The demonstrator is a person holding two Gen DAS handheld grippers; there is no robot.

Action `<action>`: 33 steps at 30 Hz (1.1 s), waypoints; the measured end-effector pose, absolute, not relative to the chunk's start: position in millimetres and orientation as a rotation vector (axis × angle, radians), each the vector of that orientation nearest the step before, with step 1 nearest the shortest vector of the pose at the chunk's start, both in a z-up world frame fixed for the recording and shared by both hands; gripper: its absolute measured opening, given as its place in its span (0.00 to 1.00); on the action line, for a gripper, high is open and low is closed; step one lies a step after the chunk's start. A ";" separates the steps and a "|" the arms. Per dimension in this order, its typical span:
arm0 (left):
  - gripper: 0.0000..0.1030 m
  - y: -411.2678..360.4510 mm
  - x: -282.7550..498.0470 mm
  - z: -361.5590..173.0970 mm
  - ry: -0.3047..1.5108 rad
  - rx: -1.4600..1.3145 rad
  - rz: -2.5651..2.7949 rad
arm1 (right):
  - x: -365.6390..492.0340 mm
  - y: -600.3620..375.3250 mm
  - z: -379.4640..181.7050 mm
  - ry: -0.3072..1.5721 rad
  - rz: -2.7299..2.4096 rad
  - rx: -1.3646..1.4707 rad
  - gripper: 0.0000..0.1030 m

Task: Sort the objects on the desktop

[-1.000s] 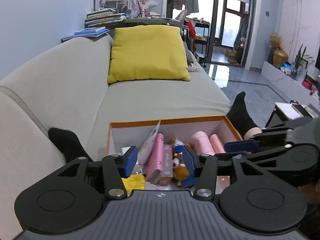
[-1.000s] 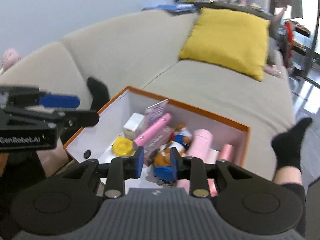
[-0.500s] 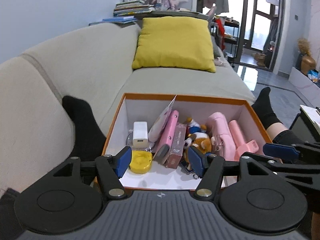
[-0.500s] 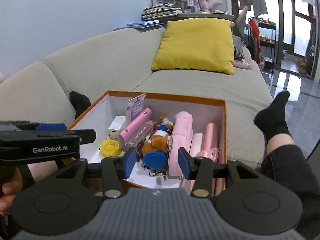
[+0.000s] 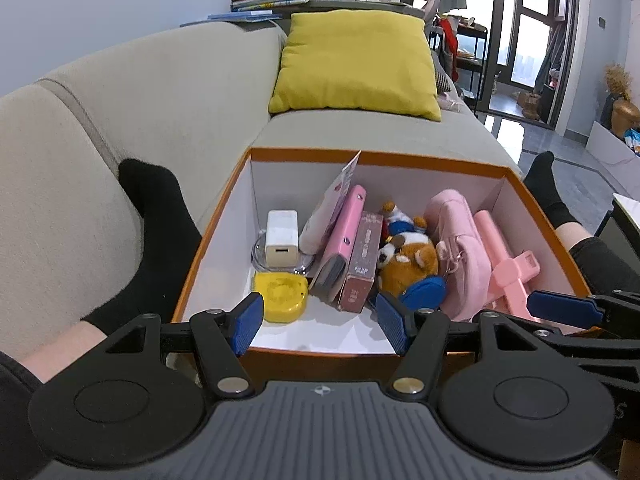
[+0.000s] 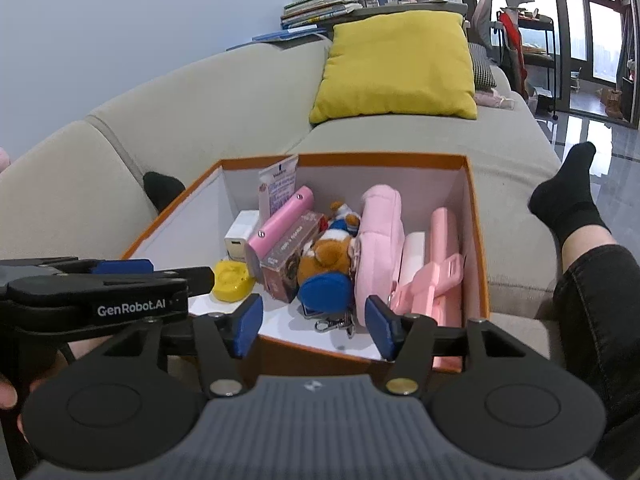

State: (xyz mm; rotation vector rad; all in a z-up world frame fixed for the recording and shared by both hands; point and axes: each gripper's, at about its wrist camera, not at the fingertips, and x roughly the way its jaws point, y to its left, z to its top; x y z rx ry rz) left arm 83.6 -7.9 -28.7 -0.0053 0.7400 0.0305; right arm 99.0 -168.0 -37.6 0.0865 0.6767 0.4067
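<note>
Orange-rimmed box (image 5: 420, 160) w/ pink items, plush; left gripper (image 5: 320, 322) spread wide, right gripper (image 6: 314, 326) opening, both empty

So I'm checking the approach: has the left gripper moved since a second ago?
Yes. The left gripper has dipped down toward the orange box, whose whole interior shows now below the yellow cushion.

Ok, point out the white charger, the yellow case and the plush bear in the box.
white charger (image 5: 282, 237), left wrist view, on its front face.
yellow case (image 5: 281, 295), left wrist view, on its lid.
plush bear (image 6: 328, 258), right wrist view, on its brown head.
</note>
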 end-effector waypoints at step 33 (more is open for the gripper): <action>0.73 -14.3 81.5 -44.6 0.700 0.055 0.039 | 93.2 -168.2 -49.2 0.627 0.374 0.109 0.66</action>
